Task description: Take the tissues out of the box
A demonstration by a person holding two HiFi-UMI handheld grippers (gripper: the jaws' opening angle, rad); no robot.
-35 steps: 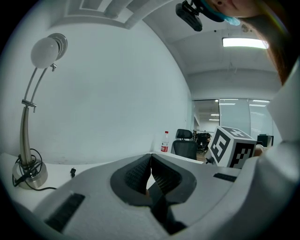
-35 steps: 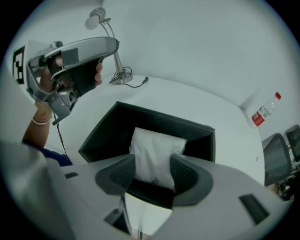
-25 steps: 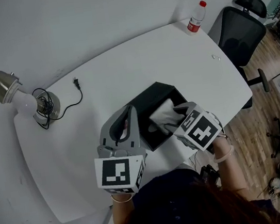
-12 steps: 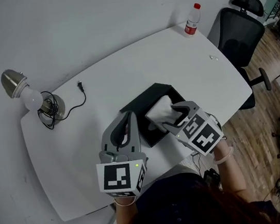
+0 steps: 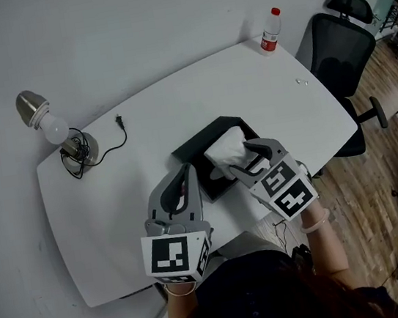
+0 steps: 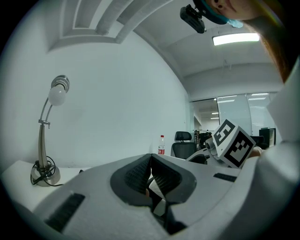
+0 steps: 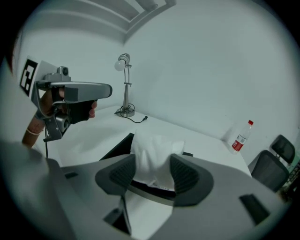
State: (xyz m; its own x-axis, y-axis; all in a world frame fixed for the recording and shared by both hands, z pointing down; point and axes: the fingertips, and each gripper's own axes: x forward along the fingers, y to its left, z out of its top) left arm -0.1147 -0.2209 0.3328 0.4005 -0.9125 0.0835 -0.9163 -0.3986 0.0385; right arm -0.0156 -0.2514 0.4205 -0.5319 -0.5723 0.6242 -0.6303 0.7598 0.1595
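— Checking nearest first: left gripper [image 5: 184,173], state?
— Jaws pressed together, nothing between them. It points level, just beside the box [image 5: 196,147], on the box's left front side.
— Right gripper [image 5: 247,156]?
— Pinching the tissues [image 5: 227,145]; both pads press into the white wad. It is tilted downward at the box's right front edge.
— Tissues' position?
— Bunched, rising above the box's opening. Cannot tell whether the lower end is inside.
— Beyond the box?
— White table [image 5: 269,81] carries it. Desk lamp [image 5: 58,131] with coiled cord stands well to the box's left. Water bottle [image 5: 269,31] is far behind the box at the table's edge. Black office chair [image 5: 337,41] is right of that.
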